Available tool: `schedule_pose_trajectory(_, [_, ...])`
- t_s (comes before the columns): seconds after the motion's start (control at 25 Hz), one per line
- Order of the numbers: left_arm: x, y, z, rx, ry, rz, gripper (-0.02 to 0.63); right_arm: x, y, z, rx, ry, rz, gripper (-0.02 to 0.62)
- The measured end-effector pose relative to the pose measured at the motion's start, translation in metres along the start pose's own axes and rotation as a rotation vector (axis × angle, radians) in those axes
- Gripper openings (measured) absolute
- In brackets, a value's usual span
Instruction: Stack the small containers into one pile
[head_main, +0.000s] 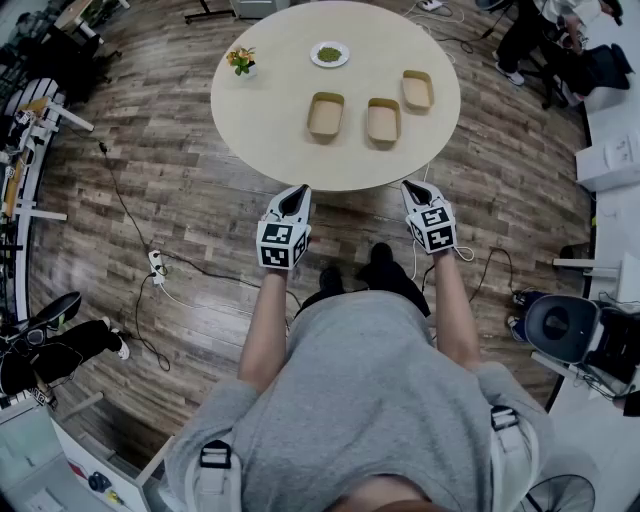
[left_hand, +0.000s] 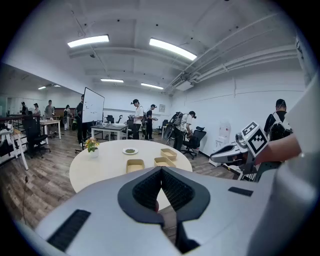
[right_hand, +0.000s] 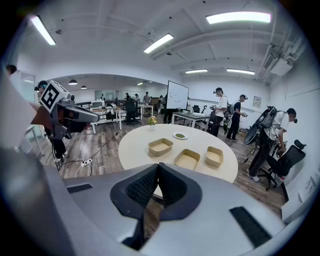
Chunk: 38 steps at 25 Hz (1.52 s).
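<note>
1. Trouble is judged most likely at the pickup. The left container (head_main: 326, 114), middle container (head_main: 384, 120) and right container (head_main: 417, 90) lie apart on the table (head_main: 250, 130), well ahead of both claws. If a rim is met with the jaws not spread first, the container would only be shoved along.
2. If the reach is carried too far, a container could be pushed toward the plate (head_main: 329, 54) or the flower pot (head_main: 241, 62), which stand beyond the containers.
3. A crooked pile is possible if one container is lowered out of line and caught on the rim below.
4. The left claw (left_hand: 161, 169) is pressed together, nothing is pinched and nothing is touched; it is held in the air short of the table edge.
5. The right claw (right_hand: 158, 165) is likewise closed and empty, with the containers ahead of and below it.
</note>
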<state>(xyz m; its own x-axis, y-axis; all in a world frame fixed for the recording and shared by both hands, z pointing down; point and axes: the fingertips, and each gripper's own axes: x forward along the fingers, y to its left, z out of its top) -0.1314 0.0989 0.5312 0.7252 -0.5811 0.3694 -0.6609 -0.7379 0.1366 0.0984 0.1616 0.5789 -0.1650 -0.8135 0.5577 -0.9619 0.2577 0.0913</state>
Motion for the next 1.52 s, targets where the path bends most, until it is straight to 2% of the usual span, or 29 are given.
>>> schedule_pose_trajectory(0.2, [-0.015,0.003,0.006,0.039,-0.001,-0.033,0.018,-0.007,0.017,-0.003,0.032,-0.008,-0.015,0.0])
schedule_pose_trajectory(0.68, [-0.034,0.002,0.0,0.052,0.007,-0.034,0.018,-0.015,0.028,-0.009,0.05,-0.008,-0.048,0.002])
schedule_pose_trajectory(0.92, [-0.048,0.005,-0.007,0.049,0.023,-0.011,0.018,-0.021,0.033,-0.02,0.058,0.001,-0.047,0.002])
schedule_pose_trajectory(1.12, [-0.047,-0.004,-0.007,0.063,0.02,-0.034,0.02,-0.025,0.033,-0.022,0.069,-0.013,-0.04,0.003])
schedule_pose_trajectory(1.44, [-0.045,-0.023,-0.008,0.082,0.021,-0.08,0.03,-0.035,0.035,-0.029,0.087,-0.037,-0.027,0.071])
schedule_pose_trajectory(1.48, [-0.046,-0.025,-0.01,0.092,0.026,-0.084,0.052,-0.036,0.036,-0.031,0.09,-0.037,-0.022,0.092])
schedule_pose_trajectory(1.52, [-0.046,-0.026,-0.012,0.106,0.034,-0.087,0.101,-0.037,0.037,-0.033,0.093,-0.039,-0.017,0.114])
